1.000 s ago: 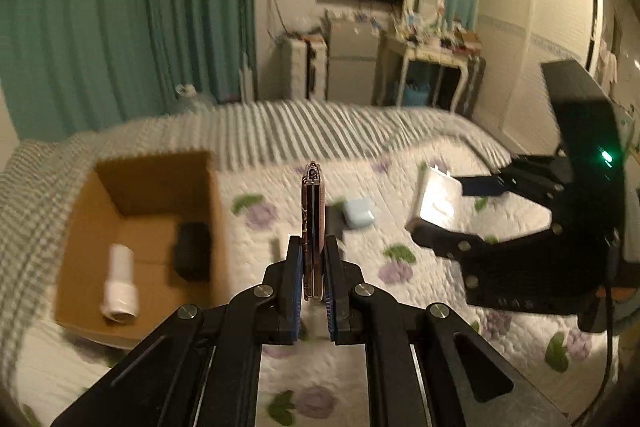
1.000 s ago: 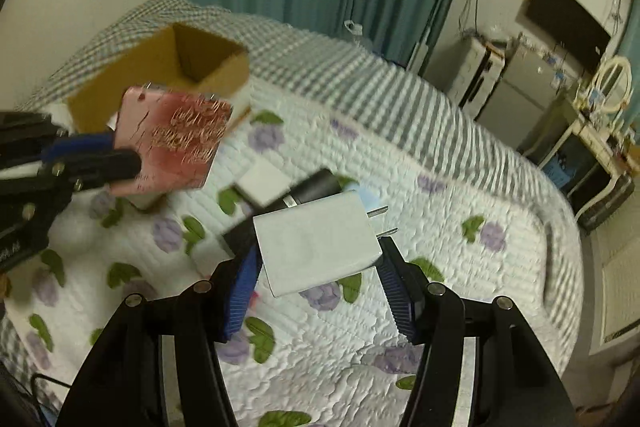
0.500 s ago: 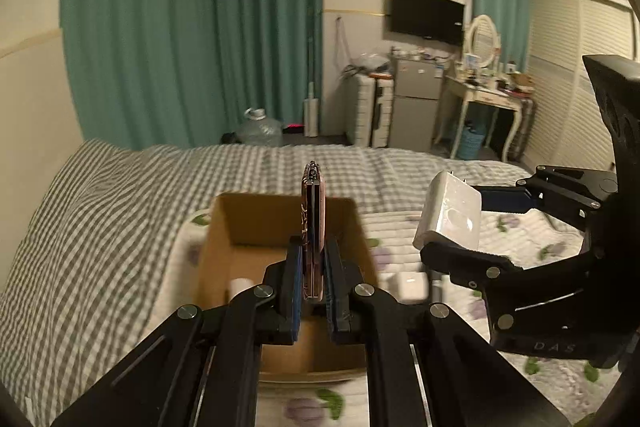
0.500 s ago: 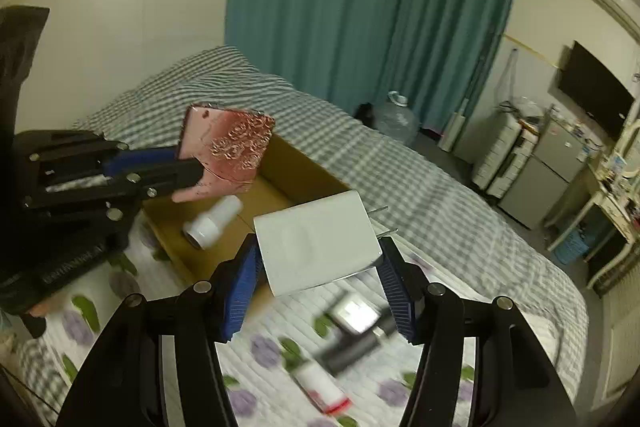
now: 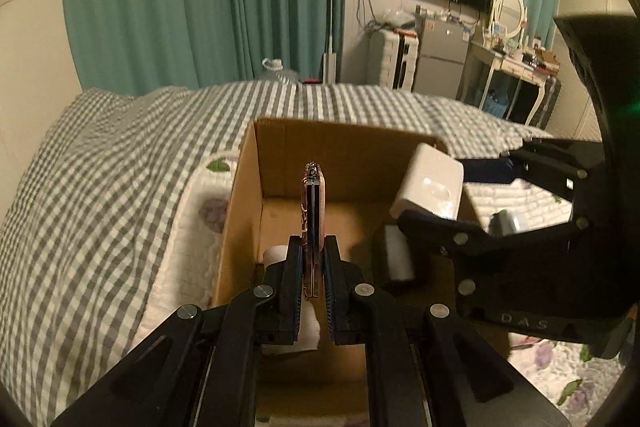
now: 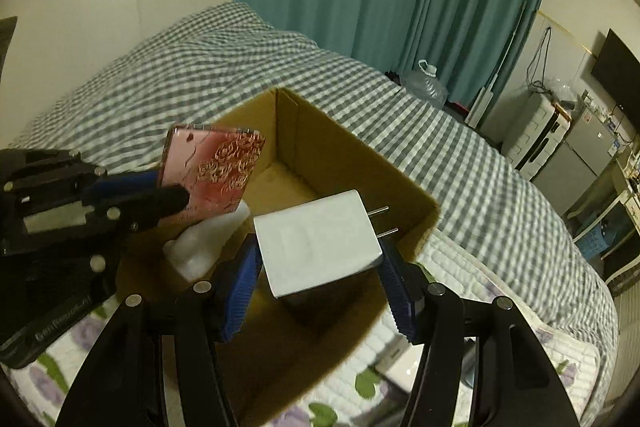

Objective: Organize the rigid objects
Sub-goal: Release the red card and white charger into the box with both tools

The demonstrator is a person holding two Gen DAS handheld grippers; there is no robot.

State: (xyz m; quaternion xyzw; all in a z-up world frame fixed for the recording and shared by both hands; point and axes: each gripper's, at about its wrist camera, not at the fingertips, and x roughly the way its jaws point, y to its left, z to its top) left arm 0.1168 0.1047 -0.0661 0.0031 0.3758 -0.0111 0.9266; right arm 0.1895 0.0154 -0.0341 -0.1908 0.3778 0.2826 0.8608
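The pink case point(image 5: 311, 227) shows only its thin edge in the left wrist view, its lower end hidden between the left gripper point(image 5: 311, 263) pads; the white cylinder point(image 6: 208, 243) in the cardboard box point(image 6: 352, 163) is largely covered by that case and gripper body; the box's near wall is hidden behind the gripper frames; the white charger point(image 6: 316, 243) hides the box floor beneath it; a small object point(image 5: 505, 221) on the quilt, seen through the right gripper point(image 6: 316, 267) frame, is perhaps a bottle, too blurred to tell.
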